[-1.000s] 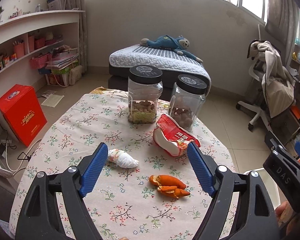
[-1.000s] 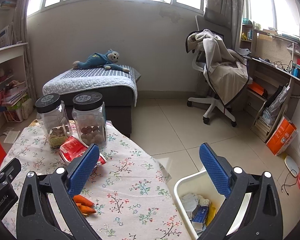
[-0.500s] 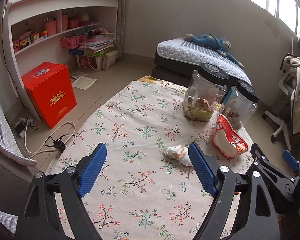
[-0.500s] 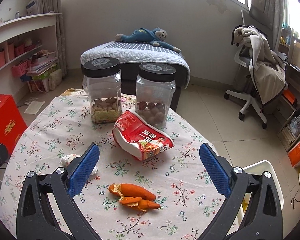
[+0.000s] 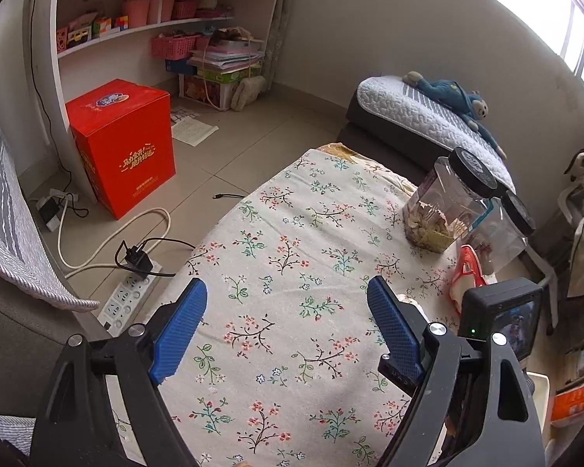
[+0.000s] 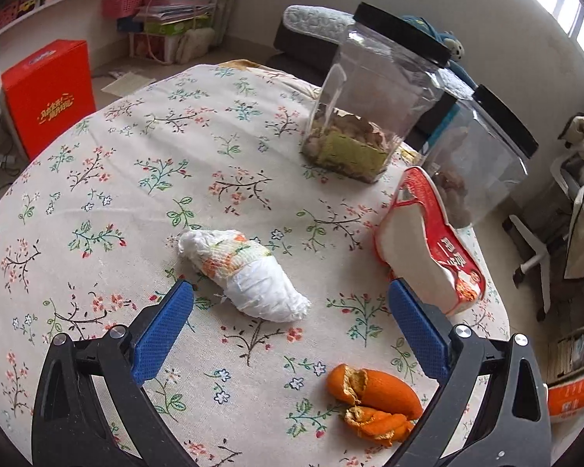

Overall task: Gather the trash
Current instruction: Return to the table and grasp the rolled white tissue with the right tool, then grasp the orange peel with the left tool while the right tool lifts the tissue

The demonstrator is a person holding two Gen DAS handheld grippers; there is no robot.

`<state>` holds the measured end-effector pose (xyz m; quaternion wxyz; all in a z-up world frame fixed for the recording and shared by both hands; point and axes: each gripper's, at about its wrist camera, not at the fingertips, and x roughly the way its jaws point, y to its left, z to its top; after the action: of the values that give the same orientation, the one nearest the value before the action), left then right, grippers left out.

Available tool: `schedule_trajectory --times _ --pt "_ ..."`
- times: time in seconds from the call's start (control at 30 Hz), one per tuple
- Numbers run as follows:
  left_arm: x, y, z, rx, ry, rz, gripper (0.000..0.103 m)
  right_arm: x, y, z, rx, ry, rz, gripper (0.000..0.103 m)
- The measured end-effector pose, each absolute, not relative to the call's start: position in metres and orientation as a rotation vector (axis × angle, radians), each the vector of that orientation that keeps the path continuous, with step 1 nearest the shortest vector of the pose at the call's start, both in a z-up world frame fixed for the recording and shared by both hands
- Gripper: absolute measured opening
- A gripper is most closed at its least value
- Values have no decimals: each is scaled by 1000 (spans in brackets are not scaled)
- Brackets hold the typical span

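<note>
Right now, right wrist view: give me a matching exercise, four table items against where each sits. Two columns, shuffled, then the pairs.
Things
1. crumpled tissue
2. orange peel
3. red snack bag
4. jar with green label

Places
A. far side of the table
B. nearest, low right
C. centre, ahead of the open right gripper
D. right, beside the second jar

Pairs: 1-C, 2-B, 3-D, 4-A

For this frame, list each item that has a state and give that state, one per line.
left gripper: open, empty, over bare tablecloth
right gripper: open, empty, wad just ahead
crumpled tissue wad: lying on the table, untouched
orange peel: torn pieces, on the table
red snack bag: torn open, lying on its side
near jar: lid on, partly filled
far jar: lid on
</note>
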<state>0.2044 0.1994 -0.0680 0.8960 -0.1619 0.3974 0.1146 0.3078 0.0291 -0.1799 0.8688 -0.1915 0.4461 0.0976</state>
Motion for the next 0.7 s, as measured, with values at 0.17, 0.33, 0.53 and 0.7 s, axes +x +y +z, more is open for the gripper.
schedule_trajectory --times 0.17,0.33,0.53,0.7 --pt "207 198 -66 -349 827 224 82 335 32 -193 -395 1037 301 83" --pt "208 198 -67 -357 838 213 82 340 34 -198 -360 1078 396 64" --pt "210 196 -73 -369 861 207 82 328 37 -196 -356 1089 434 44" --pt "213 186 -72 -353 865 208 82 312 8 -169 -290 1052 372 44"
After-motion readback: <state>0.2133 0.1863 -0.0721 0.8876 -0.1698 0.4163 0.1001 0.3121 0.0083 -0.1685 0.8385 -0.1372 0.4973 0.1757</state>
